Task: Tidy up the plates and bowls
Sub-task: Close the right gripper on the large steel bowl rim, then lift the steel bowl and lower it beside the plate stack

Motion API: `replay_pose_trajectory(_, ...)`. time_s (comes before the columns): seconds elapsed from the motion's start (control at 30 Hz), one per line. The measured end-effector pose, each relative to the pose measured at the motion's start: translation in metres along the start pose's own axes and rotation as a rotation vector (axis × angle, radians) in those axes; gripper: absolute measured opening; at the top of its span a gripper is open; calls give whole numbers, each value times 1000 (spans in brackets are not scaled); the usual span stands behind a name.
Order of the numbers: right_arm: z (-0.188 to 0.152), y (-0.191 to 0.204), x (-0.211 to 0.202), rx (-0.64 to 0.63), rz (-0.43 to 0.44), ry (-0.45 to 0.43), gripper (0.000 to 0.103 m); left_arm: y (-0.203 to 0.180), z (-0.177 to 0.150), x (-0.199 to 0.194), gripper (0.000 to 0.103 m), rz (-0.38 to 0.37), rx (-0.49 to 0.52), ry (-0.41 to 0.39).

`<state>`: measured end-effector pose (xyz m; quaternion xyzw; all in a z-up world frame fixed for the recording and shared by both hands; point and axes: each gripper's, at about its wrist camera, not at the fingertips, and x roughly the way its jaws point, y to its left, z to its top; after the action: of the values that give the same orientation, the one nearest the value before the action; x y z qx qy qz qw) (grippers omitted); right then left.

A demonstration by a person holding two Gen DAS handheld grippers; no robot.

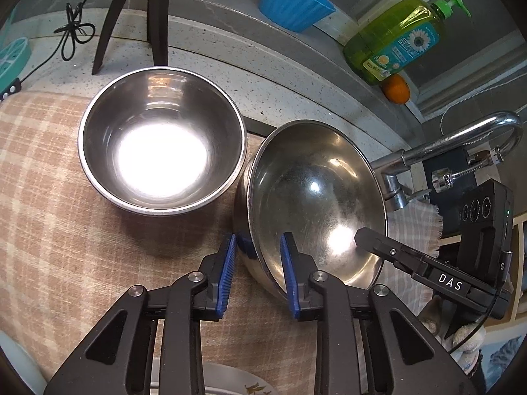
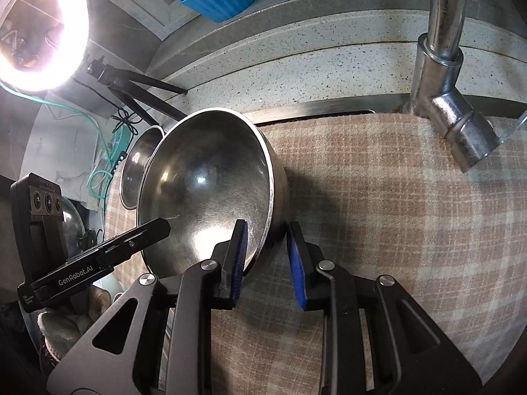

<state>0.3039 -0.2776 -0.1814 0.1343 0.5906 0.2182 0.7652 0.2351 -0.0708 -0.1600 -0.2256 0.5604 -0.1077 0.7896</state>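
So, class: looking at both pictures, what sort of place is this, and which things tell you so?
Most likely a home kitchen counter by the sink. The chrome tap, the pump bottle of dish soap on the ledge, and the steel bowls on a checked cloth all point that way.

Two stainless steel bowls sit on a checked beige cloth point(image 1: 66, 197). The upright bowl point(image 1: 163, 140) rests flat, empty, its bottom glaring with reflected light. Just beside it, the tilted bowl point(image 1: 316, 197) stands raised on one edge, empty and scuffed inside.
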Motion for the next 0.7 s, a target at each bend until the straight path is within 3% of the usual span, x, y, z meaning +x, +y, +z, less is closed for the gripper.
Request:
replay_pose_trajectory(0.33, -26, -1, -20, -6, -5, -2, 26, -10, -25, -13, 24, -21, 39, 14)
replay_pose_trajectory(0.7, -84, -18, -58, 43, -1, -43, 26, -34, -71, -25, 24, -65, 107, 45)
